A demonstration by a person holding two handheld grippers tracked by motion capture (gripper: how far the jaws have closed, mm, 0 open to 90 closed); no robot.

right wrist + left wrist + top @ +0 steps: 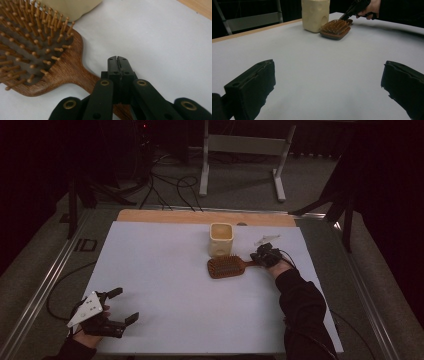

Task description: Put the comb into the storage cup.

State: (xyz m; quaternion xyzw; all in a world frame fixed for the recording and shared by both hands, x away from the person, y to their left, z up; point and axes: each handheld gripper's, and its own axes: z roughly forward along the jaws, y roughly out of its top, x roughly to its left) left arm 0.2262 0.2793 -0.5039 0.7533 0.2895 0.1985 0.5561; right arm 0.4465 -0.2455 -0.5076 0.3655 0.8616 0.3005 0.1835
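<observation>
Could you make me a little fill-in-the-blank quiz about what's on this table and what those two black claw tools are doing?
1. The wooden hairbrush lies with its bristles pointing ____.
2. The cream cup stands right ____ the hairbrush's head, farther from the person.
3. The jaws of the right gripper, above the brush handle, are pressed ____.
4. The jaws of the left gripper are spread ____, with nothing between them.

Missing words: up; behind; together; apart

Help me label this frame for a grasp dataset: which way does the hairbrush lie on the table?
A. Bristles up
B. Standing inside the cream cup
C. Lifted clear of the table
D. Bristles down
A. The hairbrush lies flat on the white table beside the cream cup, its wooden bristles pointing upward.
</observation>
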